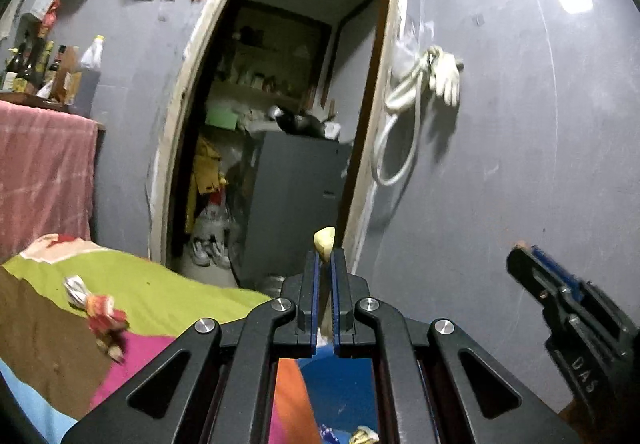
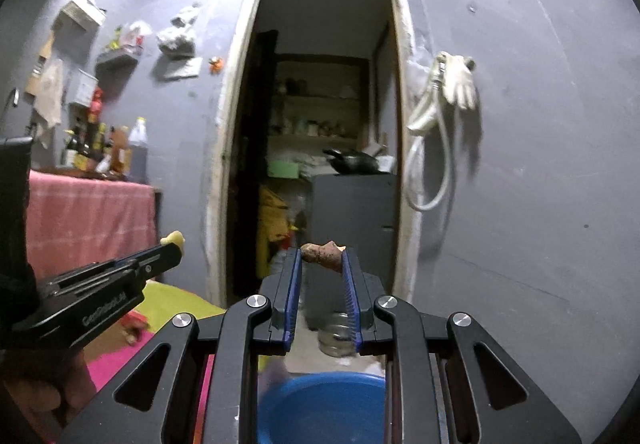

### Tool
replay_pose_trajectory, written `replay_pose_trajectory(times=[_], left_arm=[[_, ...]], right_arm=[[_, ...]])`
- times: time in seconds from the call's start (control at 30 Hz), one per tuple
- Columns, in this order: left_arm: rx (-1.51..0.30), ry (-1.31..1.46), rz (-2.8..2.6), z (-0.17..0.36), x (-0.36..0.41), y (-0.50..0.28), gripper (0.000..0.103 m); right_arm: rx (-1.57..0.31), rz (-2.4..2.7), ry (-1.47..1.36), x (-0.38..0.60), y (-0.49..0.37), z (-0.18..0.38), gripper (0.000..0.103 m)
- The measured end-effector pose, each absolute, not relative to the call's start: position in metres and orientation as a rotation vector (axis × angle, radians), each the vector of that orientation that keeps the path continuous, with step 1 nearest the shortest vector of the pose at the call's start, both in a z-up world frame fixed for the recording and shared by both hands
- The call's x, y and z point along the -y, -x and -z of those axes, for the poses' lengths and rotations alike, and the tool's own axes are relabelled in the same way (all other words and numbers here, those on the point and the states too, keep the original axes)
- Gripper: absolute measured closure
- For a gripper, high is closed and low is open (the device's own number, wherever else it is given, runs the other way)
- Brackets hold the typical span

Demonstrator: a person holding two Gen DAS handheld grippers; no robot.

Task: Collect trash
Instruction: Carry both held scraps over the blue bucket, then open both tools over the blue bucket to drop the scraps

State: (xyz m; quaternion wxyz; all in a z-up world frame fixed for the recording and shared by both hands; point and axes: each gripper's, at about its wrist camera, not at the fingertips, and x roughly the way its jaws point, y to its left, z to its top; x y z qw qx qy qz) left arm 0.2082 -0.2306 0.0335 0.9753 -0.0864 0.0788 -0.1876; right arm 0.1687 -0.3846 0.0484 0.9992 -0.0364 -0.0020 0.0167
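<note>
Left claw — yellowish scrap half-hidden

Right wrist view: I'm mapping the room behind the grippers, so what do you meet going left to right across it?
Left gripper with a yellowish scrap → pink cloth → bottles → doorway, the right gripper before it gripping a brown scrap → white glove on the wall.

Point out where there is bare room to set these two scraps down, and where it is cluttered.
The blue basin below the right gripper looks bare inside. On the bedspread, the green stretch between the red wrapper and the doorway is free. The shelf with bottles is crowded. The left gripper holds a yellow scrap, the right a brown scrap.
</note>
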Motion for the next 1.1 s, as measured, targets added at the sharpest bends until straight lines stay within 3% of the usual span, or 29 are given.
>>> replay_pose_trajectory(times=[0.3, 0.83, 1.1], left_arm=[[-0.196, 0.127, 0.401, -0.007, 0.259, -0.214, 0.1], [-0.481, 0.089, 0.47, 0.044, 0.286, -0.258, 0.1], [-0.53, 0.093, 0.504, 0.049, 0.288, -0.263, 0.099]], right_arm=[[-0.032, 0.041, 0.038, 0.418, -0.169, -0.021, 0.085], [-0.252, 0.015, -0.045, 0.44, -0.206, 0.017, 0.084], [-0.31, 0.006, -0.067, 0.447, -0.216, 0.023, 0.083]])
